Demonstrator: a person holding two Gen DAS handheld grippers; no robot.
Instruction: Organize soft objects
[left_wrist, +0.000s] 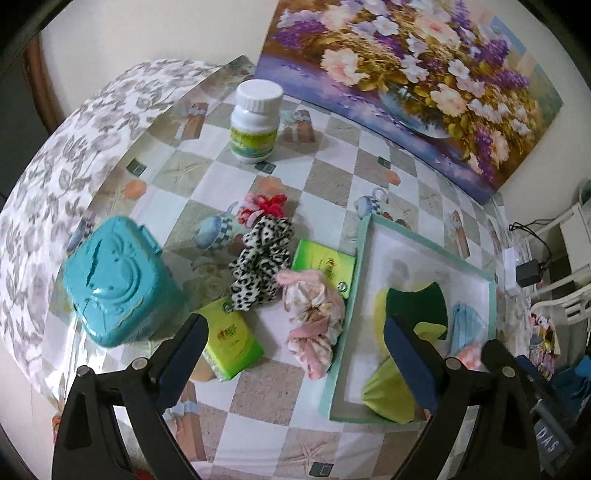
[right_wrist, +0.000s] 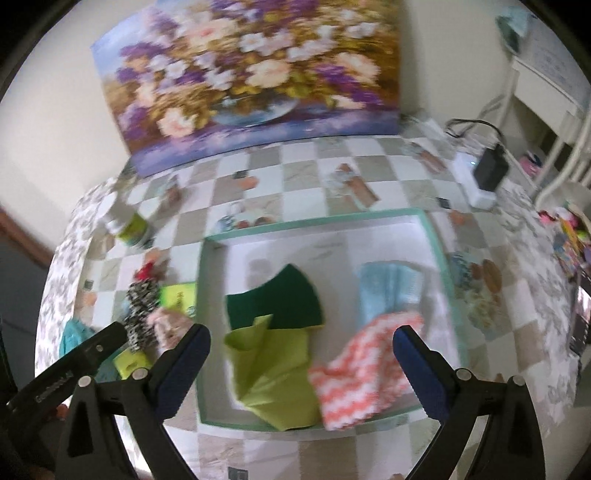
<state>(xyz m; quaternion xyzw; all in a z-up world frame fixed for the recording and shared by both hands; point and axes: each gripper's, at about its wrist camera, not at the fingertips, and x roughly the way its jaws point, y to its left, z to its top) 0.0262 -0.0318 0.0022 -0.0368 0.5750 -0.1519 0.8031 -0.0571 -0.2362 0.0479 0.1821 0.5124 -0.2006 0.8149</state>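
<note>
My tray (right_wrist: 437, 254) holds green sponge (right_wrist: 275, 299), lime cloth (right_wrist: 273, 376), blue cloth (right_wrist: 388, 291), coral cloth (right_wrist: 364, 369) — both my grippers (left_wrist: 295, 339) (right_wrist: 301, 350) gape wide, empty.

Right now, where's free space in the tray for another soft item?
Free: the tray's far strip, beyond the dark green cloth and blue cloth. Crowded: its near half, with the lime cloth and coral chevron cloth.

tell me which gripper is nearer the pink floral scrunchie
Left. The left gripper hangs right over the pink floral scrunchie; the right gripper is over the tray, beside it.
</note>
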